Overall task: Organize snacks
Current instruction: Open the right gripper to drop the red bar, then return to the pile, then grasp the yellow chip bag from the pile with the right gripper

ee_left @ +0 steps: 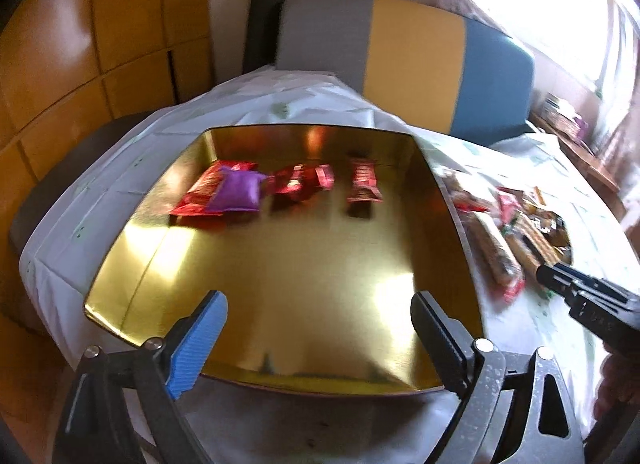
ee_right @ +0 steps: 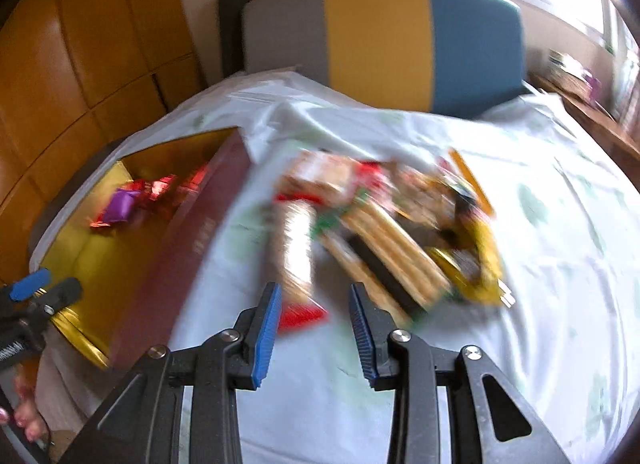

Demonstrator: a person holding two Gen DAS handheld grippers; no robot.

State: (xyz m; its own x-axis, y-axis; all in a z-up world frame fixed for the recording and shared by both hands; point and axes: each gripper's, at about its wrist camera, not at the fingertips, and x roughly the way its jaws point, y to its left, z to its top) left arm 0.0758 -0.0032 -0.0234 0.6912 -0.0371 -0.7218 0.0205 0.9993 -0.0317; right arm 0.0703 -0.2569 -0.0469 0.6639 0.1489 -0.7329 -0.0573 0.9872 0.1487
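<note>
Four snacks (ee_left: 280, 188) in gold box (ee_left: 460, 224); pile (ee_right: 384, 224) beside box unsorted. Both grippers (ee_left: 318, 328) (ee_right: 314, 324) gaping, empty.

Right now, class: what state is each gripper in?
Left gripper: jaws open, empty, over the gold box.
Right gripper: jaws open, empty.

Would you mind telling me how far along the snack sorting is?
Done: four packets, three red and one purple, lie in the gold box. In hand: nothing; the left gripper and right gripper are both open. Left: the pile on the cloth.
</note>
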